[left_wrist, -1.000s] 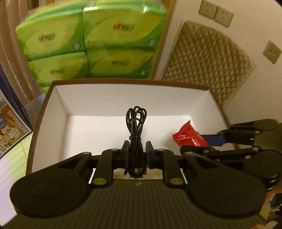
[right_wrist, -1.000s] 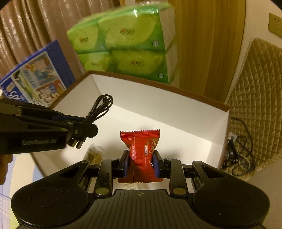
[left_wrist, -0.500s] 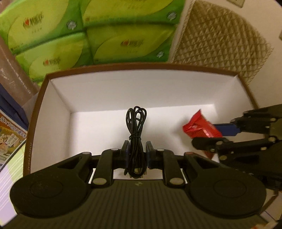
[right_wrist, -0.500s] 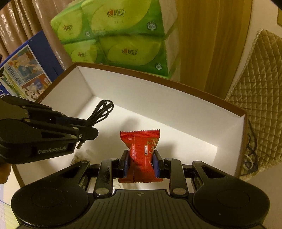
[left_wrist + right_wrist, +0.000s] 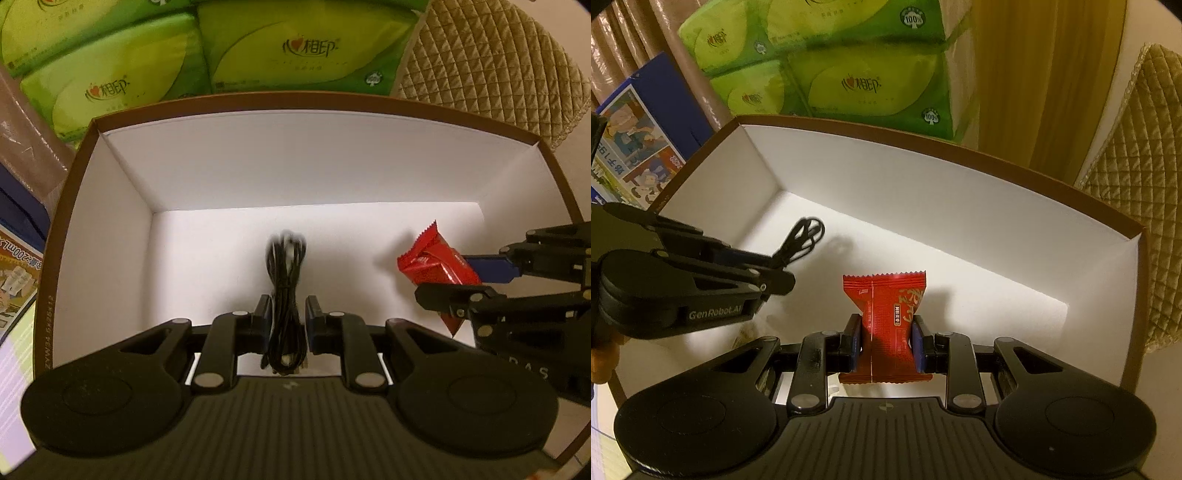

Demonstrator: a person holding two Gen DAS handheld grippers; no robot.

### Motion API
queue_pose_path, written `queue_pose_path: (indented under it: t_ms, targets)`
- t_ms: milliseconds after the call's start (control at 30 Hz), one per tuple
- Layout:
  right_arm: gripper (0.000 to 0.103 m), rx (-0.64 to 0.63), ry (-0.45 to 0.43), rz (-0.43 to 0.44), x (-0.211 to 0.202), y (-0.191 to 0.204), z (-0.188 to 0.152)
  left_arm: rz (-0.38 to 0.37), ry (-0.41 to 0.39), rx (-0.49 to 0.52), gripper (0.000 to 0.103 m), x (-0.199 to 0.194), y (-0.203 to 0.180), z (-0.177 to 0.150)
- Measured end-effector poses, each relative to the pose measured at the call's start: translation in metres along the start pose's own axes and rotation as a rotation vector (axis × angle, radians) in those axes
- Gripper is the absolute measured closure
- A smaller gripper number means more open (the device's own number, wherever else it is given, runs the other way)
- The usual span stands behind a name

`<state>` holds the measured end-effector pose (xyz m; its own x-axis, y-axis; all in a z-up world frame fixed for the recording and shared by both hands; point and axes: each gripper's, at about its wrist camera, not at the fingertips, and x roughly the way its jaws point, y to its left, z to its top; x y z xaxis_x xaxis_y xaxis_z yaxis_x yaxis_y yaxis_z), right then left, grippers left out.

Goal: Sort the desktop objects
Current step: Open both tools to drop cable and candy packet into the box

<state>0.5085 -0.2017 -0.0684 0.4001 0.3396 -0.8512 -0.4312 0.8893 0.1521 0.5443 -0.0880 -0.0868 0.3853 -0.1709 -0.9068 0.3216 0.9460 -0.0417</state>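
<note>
Inside white box (image 5: 303,155), clamped cable (image 5: 286,295); red sachet (image 5: 886,321)

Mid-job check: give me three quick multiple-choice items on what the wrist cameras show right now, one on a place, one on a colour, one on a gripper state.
1. The packs of tissues stand: A behind the box; B inside it; C under it.
2. The snack packet is: A blue; B red; C white.
3. The left gripper is: A open, holding nothing; B out of view; C shut on the black cable.

Answers: 1 A, they rise beyond the far wall. 2 B, its wrapper is red in both views. 3 C, the pads press the bundle's sides.
</note>
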Motion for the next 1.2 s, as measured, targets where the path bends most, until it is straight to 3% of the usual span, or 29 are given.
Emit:
queue_pose_path:
  t_ms: [67,467,500,567,600,633,833,900,1033,1200]
  targets:
    - [0.079,0.000,0.003,0.001,0.000,0.000,0.001,0.010,-0.002,-0.006,0.084,0.000,0.001,0.000]
    - [0.078,0.001,-0.006,-0.016,0.004,0.004,0.005,0.014,0.008,0.014,0.084,0.001,0.012,-0.005]
    - [0.075,-0.002,-0.013,-0.021,0.003,0.005,0.005,0.014,0.008,0.013,0.083,0.000,0.013,-0.006]
    - [0.053,-0.021,-0.034,-0.022,0.001,0.007,0.006,0.020,0.006,0.010,0.081,-0.003,0.014,-0.008]
    - [0.033,-0.030,-0.054,-0.028,-0.001,0.008,0.006,0.024,0.007,0.011,0.080,-0.003,0.014,-0.009]
    - [0.026,-0.037,-0.072,-0.030,-0.004,0.009,0.005,0.031,0.006,0.009,0.076,-0.004,0.015,-0.009]
    - [0.021,-0.062,-0.056,0.012,-0.015,0.012,0.004,0.044,-0.008,0.011,0.068,-0.014,0.018,-0.013]
    - [0.010,-0.085,-0.055,0.008,-0.021,0.015,0.002,0.053,-0.011,0.016,0.062,-0.017,0.013,-0.013]
    - [0.005,-0.092,-0.059,0.009,-0.032,0.021,-0.005,0.050,-0.025,0.021,0.057,-0.024,0.010,-0.019]
    - [0.002,-0.072,-0.072,-0.009,-0.049,0.025,-0.016,0.062,-0.056,0.010,0.039,-0.045,0.003,-0.029]
